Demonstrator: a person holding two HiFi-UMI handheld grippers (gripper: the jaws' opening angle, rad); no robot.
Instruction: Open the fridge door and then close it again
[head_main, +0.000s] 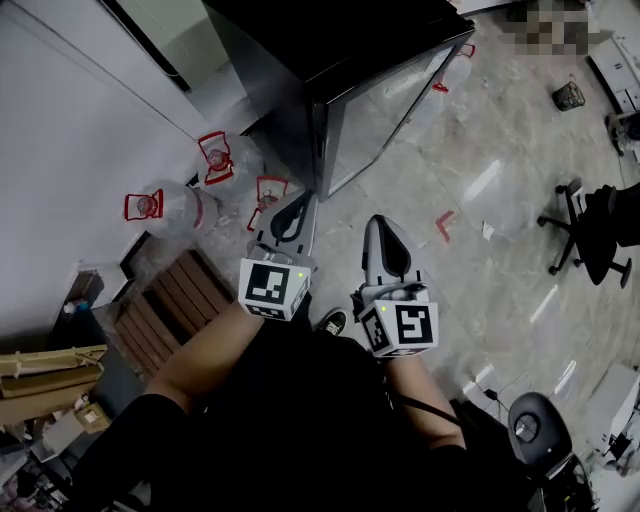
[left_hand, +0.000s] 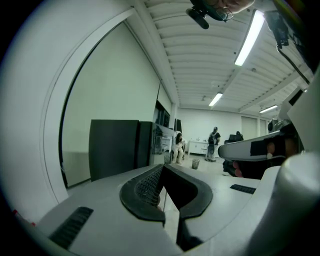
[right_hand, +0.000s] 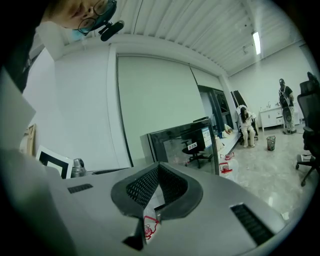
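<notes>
The black fridge (head_main: 385, 105) stood on the pale floor (head_main: 500, 160) ahead of the person, its glass door lying flush with the cabinet, and clear water jugs (head_main: 165, 208) with red handles sat just beside its left side. Both tools hung short of it, apart from the door. The left gripper (head_main: 301, 200) and the right gripper (head_main: 379, 226) each had their jaws clenched together on nothing.

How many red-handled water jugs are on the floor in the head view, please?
4. Left of the fridge stand the first jug, second jug and third jug; the fourth jug is beyond its right side. Others may be hidden behind it.
</notes>
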